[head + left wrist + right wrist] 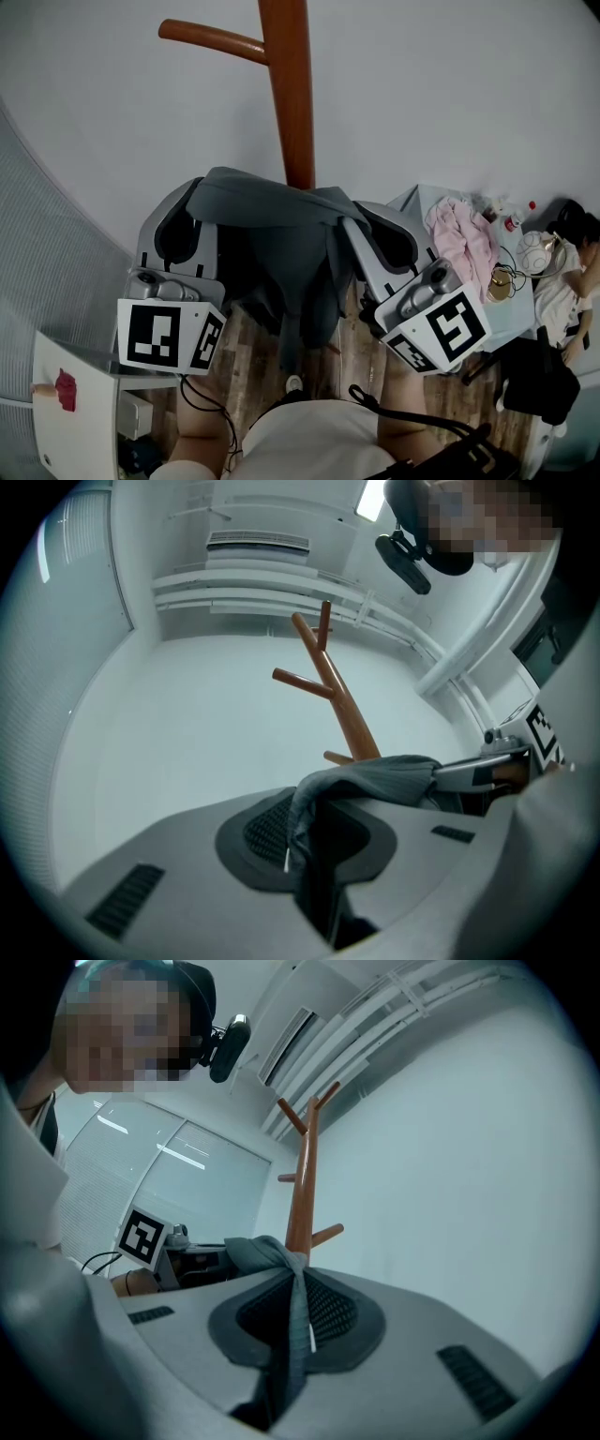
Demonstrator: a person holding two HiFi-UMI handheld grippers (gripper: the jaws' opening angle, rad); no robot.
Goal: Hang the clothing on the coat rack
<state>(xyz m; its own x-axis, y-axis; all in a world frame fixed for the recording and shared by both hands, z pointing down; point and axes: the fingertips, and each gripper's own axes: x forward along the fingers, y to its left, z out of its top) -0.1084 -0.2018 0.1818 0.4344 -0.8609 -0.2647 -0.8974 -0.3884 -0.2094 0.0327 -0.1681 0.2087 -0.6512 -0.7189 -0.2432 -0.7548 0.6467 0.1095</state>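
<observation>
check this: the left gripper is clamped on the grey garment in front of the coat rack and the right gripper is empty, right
Not quite: the right gripper is not empty. The right gripper view shows its jaws shut on the grey garment too. The left gripper is clamped on it in front of the coat rack, as you said.

No words, numbers or brand names could be read in any view; the only printed marks were black-and-white square patterns on the marker cube (169, 336) of the left tool (187, 202) and on the second cube (439, 330) of the right tool (367, 220); neither pattern spelled a letter.
</observation>
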